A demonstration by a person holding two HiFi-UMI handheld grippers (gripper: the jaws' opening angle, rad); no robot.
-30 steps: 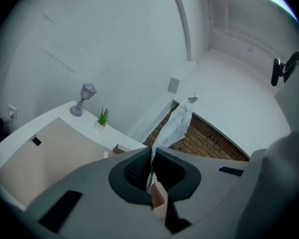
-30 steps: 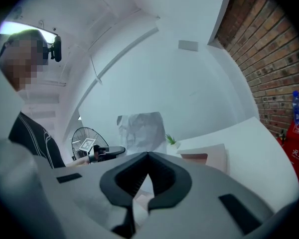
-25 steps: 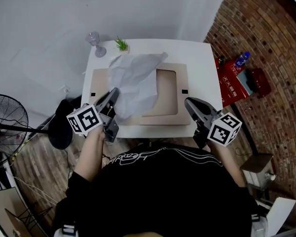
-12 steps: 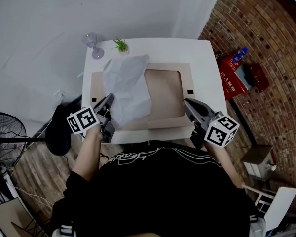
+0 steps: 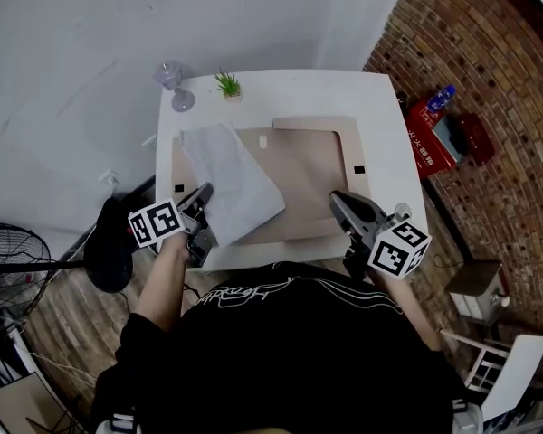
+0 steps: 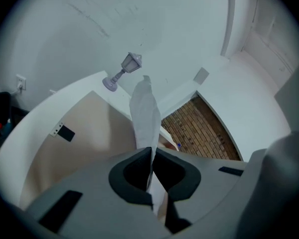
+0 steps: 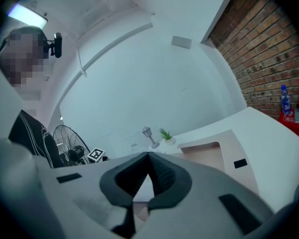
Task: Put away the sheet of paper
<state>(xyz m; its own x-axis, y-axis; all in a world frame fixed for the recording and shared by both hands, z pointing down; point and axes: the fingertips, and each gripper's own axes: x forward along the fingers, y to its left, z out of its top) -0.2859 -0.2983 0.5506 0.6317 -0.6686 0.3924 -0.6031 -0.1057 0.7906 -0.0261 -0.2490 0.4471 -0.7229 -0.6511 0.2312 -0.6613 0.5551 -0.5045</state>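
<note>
The sheet of paper (image 5: 233, 182), pale and creased, lies slanted over the left part of a tan board (image 5: 308, 165) on the white table (image 5: 380, 116). My left gripper (image 5: 205, 195) is shut on the paper's near corner at the table's front left. In the left gripper view the paper (image 6: 146, 114) rises edge-on from between the closed jaws of the left gripper (image 6: 152, 151). My right gripper (image 5: 336, 199) hovers over the table's front right, off the paper. Seen in its own view, the right gripper (image 7: 148, 156) has its jaws touching with nothing between them.
A small grey lamp ornament (image 5: 172, 81) and a little potted plant (image 5: 226, 84) stand at the table's far left edge. On the floor to the right sits a red box (image 5: 442, 143) by a brick wall. A black stool (image 5: 109, 245) and a fan (image 5: 4, 260) are at the left.
The paper has been drawn left and toward me, from billowing over the board's middle to lying flatter on its left side. More of the board shows. Both grippers stay shut.
</note>
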